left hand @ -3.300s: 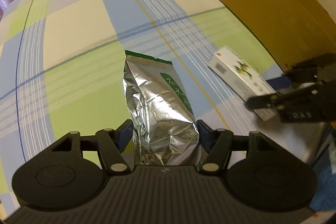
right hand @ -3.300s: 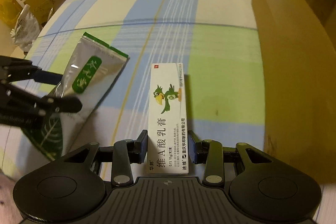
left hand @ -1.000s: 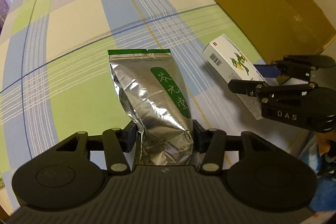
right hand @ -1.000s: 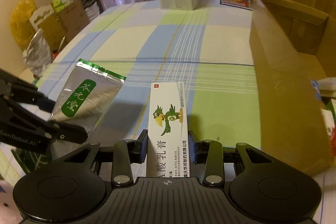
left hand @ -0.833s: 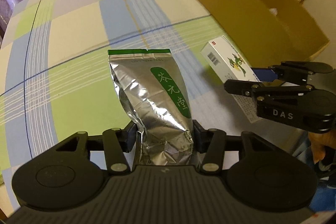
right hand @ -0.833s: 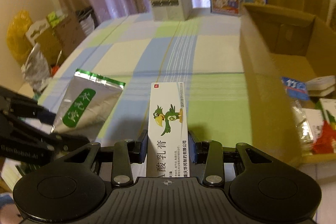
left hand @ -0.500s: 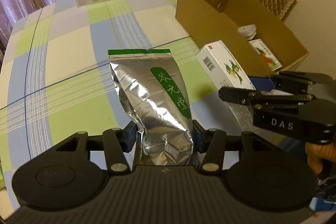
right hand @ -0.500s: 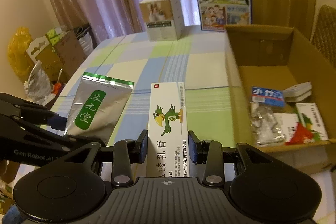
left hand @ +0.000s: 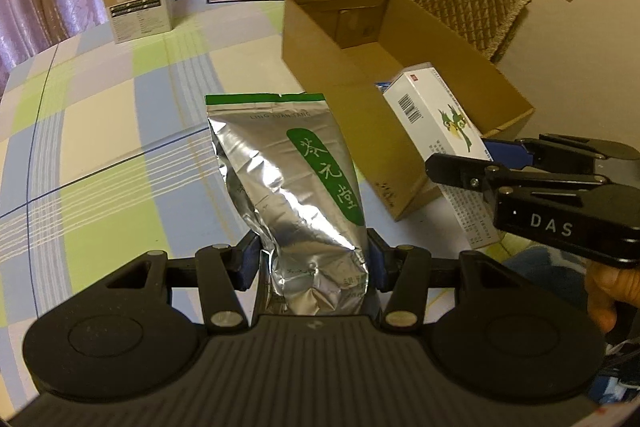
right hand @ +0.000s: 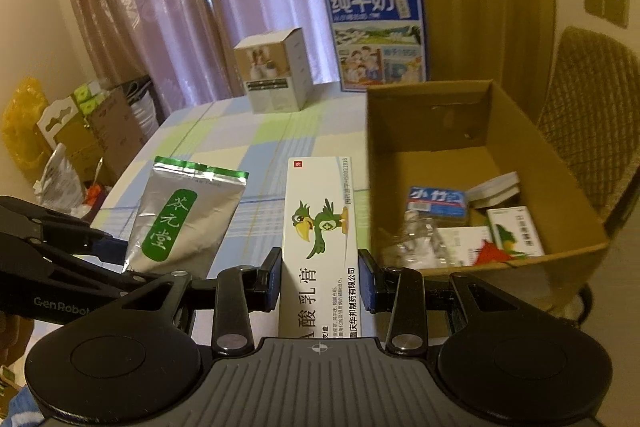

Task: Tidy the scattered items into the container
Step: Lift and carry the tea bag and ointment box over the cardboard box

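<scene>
My left gripper (left hand: 312,261) is shut on the lower end of a silver foil pouch (left hand: 288,179) with a green label, held up above the checked tablecloth. The same pouch (right hand: 184,219) shows at the left of the right wrist view. My right gripper (right hand: 320,281) is shut on a long white box with a green bird (right hand: 322,235), also lifted clear of the table. In the left wrist view this white box (left hand: 436,119) hangs in front of the open cardboard box (left hand: 516,99). The cardboard box (right hand: 372,163) stands just right of the held white box and holds several small packages.
A small brown carton (right hand: 274,71) and a blue milk carton (right hand: 378,35) stand at the table's far edge before pink curtains. A padded chair (right hand: 592,107) is behind the cardboard box. Bags and cartons (right hand: 80,131) sit on the floor at the left. The checked tablecloth (left hand: 100,147) spreads left.
Both grippers have risen with their loads and tilted up, so the inside of the cardboard box and the far wall now show. The grips are unchanged.
</scene>
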{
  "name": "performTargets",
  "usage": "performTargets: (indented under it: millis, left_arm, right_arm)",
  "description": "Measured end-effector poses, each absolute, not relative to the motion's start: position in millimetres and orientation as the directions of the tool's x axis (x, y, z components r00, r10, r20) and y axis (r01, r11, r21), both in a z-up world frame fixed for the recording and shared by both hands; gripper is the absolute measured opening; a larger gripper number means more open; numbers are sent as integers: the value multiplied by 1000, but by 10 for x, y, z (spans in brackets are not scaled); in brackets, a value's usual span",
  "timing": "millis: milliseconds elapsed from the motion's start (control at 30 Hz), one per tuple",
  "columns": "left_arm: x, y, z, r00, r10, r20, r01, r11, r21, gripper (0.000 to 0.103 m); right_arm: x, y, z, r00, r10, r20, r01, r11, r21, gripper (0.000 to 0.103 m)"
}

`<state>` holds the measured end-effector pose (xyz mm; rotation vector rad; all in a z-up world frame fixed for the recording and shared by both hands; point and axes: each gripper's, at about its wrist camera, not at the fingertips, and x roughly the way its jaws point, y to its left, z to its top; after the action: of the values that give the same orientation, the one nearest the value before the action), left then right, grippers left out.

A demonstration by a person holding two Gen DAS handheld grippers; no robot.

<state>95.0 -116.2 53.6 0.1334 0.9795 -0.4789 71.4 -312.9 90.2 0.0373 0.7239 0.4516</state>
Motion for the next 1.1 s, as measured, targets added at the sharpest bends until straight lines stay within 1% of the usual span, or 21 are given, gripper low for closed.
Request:
performTargets:
  millis: [467, 767, 1100]
  left_arm:
    - [910, -1661, 717, 452, -404, -795, 494, 856, -155, 47]
    - [1100, -2136, 803, 451, -445, -774, 508, 841, -188, 47]
    - [1425, -2598, 848, 437, -476, -763, 525, 824, -212, 47]
  right_arm:
    - [693, -3796, 1024, 720, 321, -615, -276, 946, 171, 35]
    - [870, -4159, 1122, 757, 262, -599, -231, 964, 130, 35]
    - [1208, -4264, 1140, 768, 245, -591, -231, 968, 101, 35]
